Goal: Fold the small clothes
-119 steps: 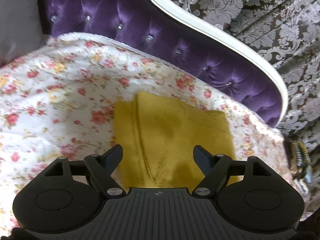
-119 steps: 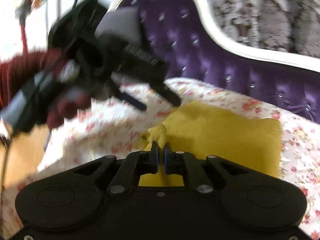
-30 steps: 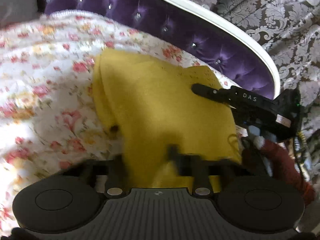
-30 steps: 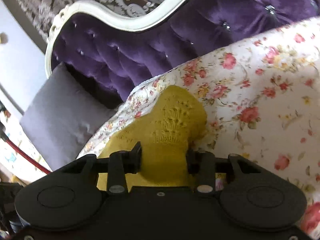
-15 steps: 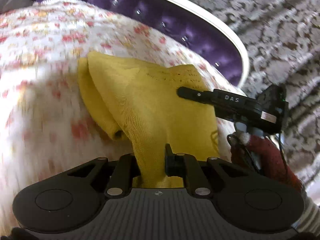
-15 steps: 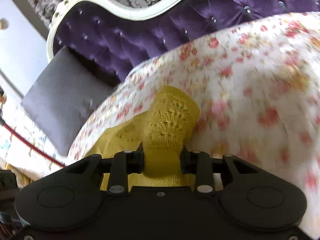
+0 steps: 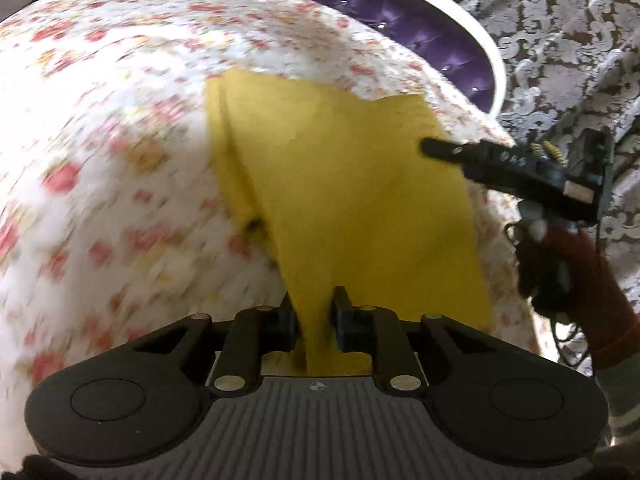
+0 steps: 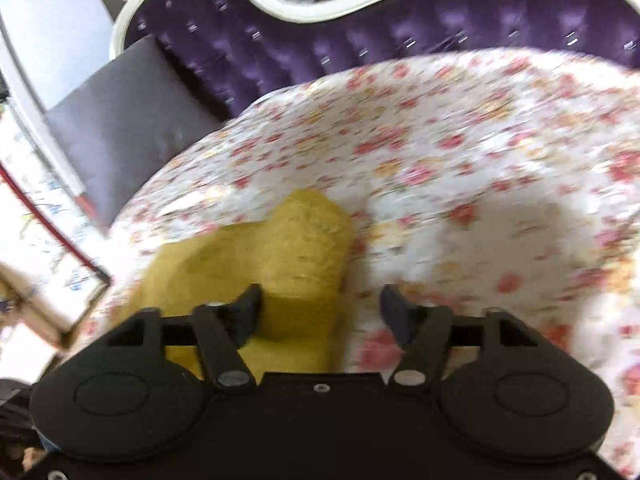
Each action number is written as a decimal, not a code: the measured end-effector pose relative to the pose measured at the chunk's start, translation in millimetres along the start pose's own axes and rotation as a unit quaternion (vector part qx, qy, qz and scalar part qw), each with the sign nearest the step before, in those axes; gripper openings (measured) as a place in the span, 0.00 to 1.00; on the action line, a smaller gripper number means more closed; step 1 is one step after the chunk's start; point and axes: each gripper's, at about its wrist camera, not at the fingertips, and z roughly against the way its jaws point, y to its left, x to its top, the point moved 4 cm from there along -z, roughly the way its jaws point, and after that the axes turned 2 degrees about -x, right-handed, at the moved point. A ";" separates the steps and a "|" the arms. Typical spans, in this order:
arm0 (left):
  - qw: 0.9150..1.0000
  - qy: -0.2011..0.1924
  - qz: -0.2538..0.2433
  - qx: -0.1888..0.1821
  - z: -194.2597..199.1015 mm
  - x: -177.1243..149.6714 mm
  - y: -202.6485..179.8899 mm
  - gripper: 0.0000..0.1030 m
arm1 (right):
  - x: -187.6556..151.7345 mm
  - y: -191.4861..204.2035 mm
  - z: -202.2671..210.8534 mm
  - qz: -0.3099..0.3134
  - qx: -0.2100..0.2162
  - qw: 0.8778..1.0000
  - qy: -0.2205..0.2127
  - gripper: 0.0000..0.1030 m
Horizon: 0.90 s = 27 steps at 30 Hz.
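Motion blur smeared the floral bedspread (image 7: 100,152) left of the yellow garment (image 7: 352,208) in the left wrist view, so its flowers were streaks; the garment's near end vanished between the left tool's (image 7: 314,318) fingers and behind its body; in the right wrist view the right tool (image 8: 320,312) covered the garment's lower part, and the knit pattern was too blurred to read; the purple headboard (image 8: 360,48) was cut off at the right edge.

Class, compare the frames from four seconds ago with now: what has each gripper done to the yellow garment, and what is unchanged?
The left gripper, open before, has shut on the yellow garment and lifts its near edge. The right gripper, which was pinching the garment, has opened and let go. The garment remains on the floral bedspread.
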 end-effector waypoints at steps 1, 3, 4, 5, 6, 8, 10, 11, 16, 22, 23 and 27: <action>1.000 -0.004 0.001 0.003 4.3 -4.4 1.4 0.17 | -0.5 -3.5 2.8 -0.005 -0.008 1.000 -0.008 0.69; 1.000 -0.008 -0.006 0.015 13.2 -8.1 1.0 0.18 | -1.8 -7.0 7.9 -0.015 -0.017 1.000 -0.020 0.70; 1.000 -0.012 -0.015 0.022 19.3 -7.1 -0.9 0.18 | -2.3 -6.8 11.8 -0.017 -0.022 0.999 -0.028 0.70; 0.999 -0.020 -0.028 0.027 27.4 -6.0 -4.5 0.17 | -1.5 -5.5 15.5 -0.015 -0.026 0.999 -0.037 0.70; 0.998 -0.033 -0.045 0.032 36.6 -2.6 -9.4 0.17 | 0.0 -3.5 20.8 -0.014 -0.029 0.998 -0.048 0.70; 0.993 -0.067 -0.085 0.045 51.6 6.6 -20.0 0.17 | 6.2 3.0 33.6 -0.007 -0.025 0.996 -0.080 0.70; 0.985 -0.102 -0.125 0.067 57.3 21.6 -29.7 0.20 | 13.1 9.5 38.5 0.010 -0.030 0.994 -0.100 0.70; 0.981 -0.115 -0.138 0.074 54.7 29.2 -32.2 0.21 | 18.0 13.5 35.9 0.024 -0.037 0.994 -0.101 0.70; 0.976 -0.139 -0.140 0.093 6.8 77.1 -34.7 0.23 | 28.6 23.6 7.8 0.061 -0.050 0.994 -0.081 0.69; 0.971 -0.097 -0.154 0.156 -51.8 85.9 -5.6 0.26 | 17.4 12.4 -29.0 0.108 -0.115 0.987 -0.035 0.69; 0.968 -0.108 -0.164 0.156 -51.1 83.3 -2.1 0.27 | 15.0 7.8 -32.9 0.102 -0.117 0.987 -0.030 0.69; 0.968 -0.105 -0.170 0.153 -44.7 82.1 3.6 0.29 | 11.6 0.0 -34.3 0.088 -0.116 0.989 -0.034 0.72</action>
